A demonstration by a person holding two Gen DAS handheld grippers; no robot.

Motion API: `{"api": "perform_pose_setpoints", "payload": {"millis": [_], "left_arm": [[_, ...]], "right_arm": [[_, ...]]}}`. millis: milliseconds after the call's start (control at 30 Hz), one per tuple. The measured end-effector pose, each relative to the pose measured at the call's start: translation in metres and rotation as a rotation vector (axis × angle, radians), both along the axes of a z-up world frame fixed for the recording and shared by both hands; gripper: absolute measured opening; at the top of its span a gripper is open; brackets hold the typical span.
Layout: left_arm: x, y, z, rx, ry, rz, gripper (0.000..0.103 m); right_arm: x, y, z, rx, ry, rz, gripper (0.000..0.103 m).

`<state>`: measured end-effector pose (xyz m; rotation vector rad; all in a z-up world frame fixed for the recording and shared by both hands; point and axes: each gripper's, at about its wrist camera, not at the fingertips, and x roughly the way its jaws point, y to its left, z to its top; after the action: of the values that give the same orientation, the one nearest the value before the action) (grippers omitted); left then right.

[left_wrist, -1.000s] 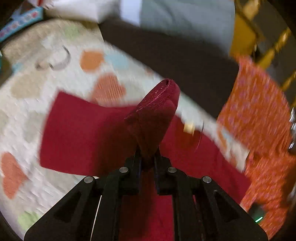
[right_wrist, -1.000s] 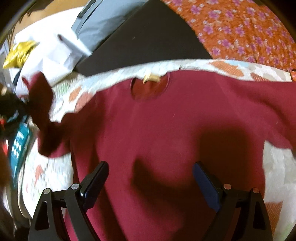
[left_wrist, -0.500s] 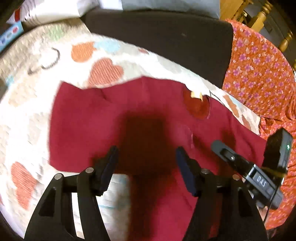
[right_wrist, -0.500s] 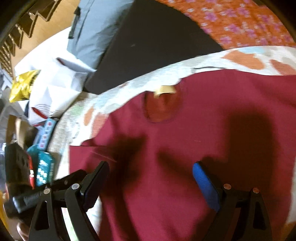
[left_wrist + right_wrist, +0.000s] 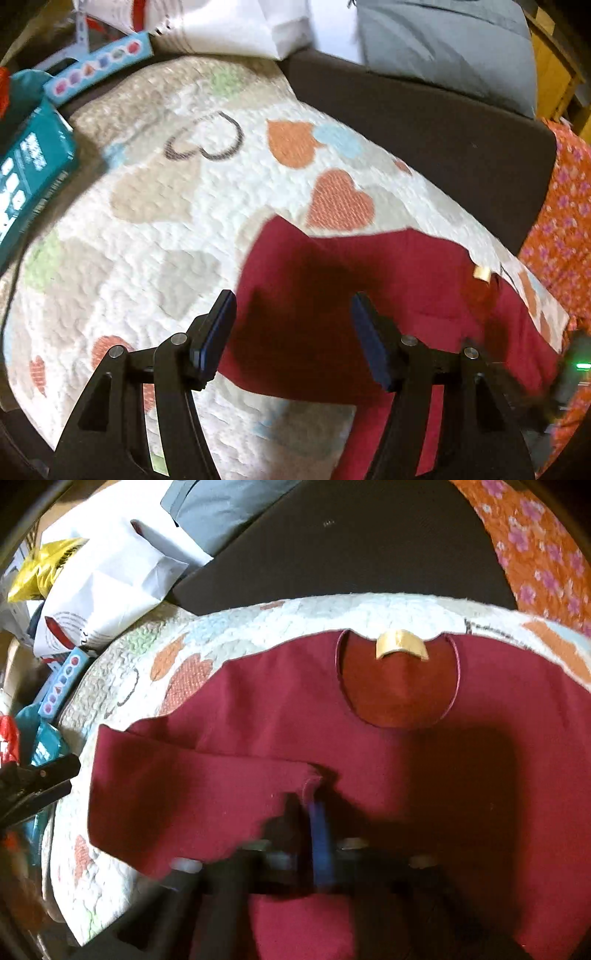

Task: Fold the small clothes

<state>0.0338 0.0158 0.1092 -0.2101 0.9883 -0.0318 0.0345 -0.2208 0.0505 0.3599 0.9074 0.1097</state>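
Observation:
A dark red sweater [image 5: 369, 760] lies flat on a heart-patterned quilt [image 5: 166, 240], neck opening and tan label [image 5: 400, 646] at the far side. Its left sleeve [image 5: 192, 794] is folded inward across the body. My right gripper [image 5: 308, 805], blurred, is shut with its tips pinching the puckered sleeve cuff [image 5: 312, 775]. Hovering open over the folded sleeve's outer end [image 5: 295, 295] is my left gripper [image 5: 291, 299], with nothing between its pads. In the right wrist view it shows as a black shape [image 5: 37, 779] at the left edge.
A teal box [image 5: 26, 177] and a light blue box [image 5: 99, 62] lie off the quilt's left edge. White bags [image 5: 229, 26] and a grey cushion [image 5: 443, 48] sit behind a dark surface [image 5: 424, 122]. Orange flowered cloth [image 5: 569, 229] lies at the right.
My left gripper let go of the sleeve cuff it carried, opened and drew back to the left. The sleeve now lies across the body. My right gripper went from wide open to shut at the cuff.

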Motion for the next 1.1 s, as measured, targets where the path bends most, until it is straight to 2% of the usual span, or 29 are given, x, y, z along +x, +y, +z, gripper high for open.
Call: {"api": "perform_pose_setpoints", "payload": {"millis": [67,167,267,333,400,433,467,533,667,833,967,1067,1100], "left_arm": [[-0.002,0.005,0.005,-0.011,-0.026,0.022,0.064],[-0.005,0.003,0.01,-0.032,-0.053,0.022,0.064],[-0.003,-0.012,0.005,0.006,-0.037,-0.011,0.064],[-0.001,-0.021,-0.002,0.017,-0.014,-0.036,0.064],[-0.001,-0.03,-0.007,0.021,-0.003,-0.055,0.064],[-0.001,-0.035,-0.008,0.029,-0.003,-0.063,0.064],[-0.002,-0.041,-0.011,0.044,-0.004,-0.074,0.064],[-0.003,-0.051,-0.014,0.059,-0.004,-0.096,0.064],[0.0,-0.073,-0.029,0.118,0.013,-0.145,0.064],[0.014,-0.097,-0.066,0.233,0.075,-0.181,0.064],[0.019,-0.093,-0.073,0.235,0.082,-0.18,0.065],[0.019,-0.09,-0.075,0.236,0.09,-0.171,0.065],[0.019,-0.088,-0.074,0.229,0.097,-0.165,0.065]], "right_arm": [[-0.012,-0.011,0.033,-0.024,-0.104,-0.008,0.004],[-0.036,-0.042,0.084,-0.132,-0.259,-0.087,0.004],[-0.053,-0.079,0.098,-0.231,-0.279,-0.185,0.004],[-0.059,-0.103,0.09,-0.294,-0.24,-0.251,0.004],[-0.061,-0.132,0.067,-0.35,-0.169,-0.331,0.004],[-0.063,-0.142,0.056,-0.348,-0.134,-0.352,0.004],[-0.063,-0.153,0.042,-0.306,-0.088,-0.368,0.004],[-0.067,-0.163,0.027,-0.242,-0.058,-0.38,0.004],[-0.074,-0.165,0.026,-0.271,-0.056,-0.356,0.004],[-0.065,-0.183,0.012,-0.251,0.071,-0.357,0.008],[-0.089,-0.186,0.025,-0.279,0.013,-0.411,0.011],[-0.091,-0.18,0.02,-0.241,-0.024,-0.359,0.012],[-0.084,-0.18,0.011,-0.236,0.0,-0.333,0.014]]}}
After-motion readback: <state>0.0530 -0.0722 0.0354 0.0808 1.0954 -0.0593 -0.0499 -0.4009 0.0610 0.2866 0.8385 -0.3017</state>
